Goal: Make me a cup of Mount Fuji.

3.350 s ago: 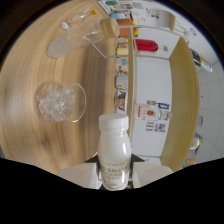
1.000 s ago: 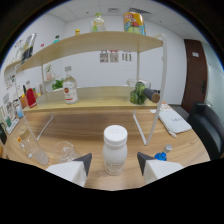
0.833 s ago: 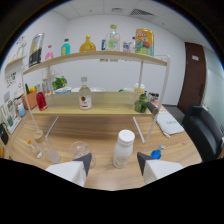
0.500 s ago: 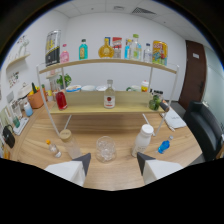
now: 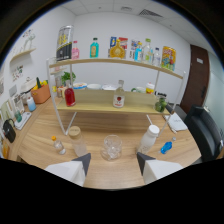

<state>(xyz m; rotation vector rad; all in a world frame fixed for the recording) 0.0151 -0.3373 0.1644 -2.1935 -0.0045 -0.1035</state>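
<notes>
My gripper [image 5: 112,169] is open with nothing between its fingers [image 5: 75,169]. Just ahead of the gap stands a clear glass cup [image 5: 112,146] on the wooden table [image 5: 120,175]. A white plastic bottle [image 5: 148,137] stands upright on the table beyond the right finger, apart from it. A small blue cap-like piece [image 5: 166,147] lies to the right of that bottle. Beyond the left finger stands a clear glass with a cork-coloured lid [image 5: 76,140], and left of it a tiny bottle with an orange cap [image 5: 57,145].
A two-level wooden shelf [image 5: 117,106] on white legs stands behind the cup. It carries a red bottle [image 5: 69,95], a clear labelled bottle [image 5: 119,95] and several drink bottles on top. A dark chair [image 5: 204,131] is at the right, an orange pot [image 5: 41,92] at the left.
The white bottle, earlier between my fingers, now stands free on the table to the right. My gripper has backed off and swung left, bringing the glass cup ahead of the fingers.
</notes>
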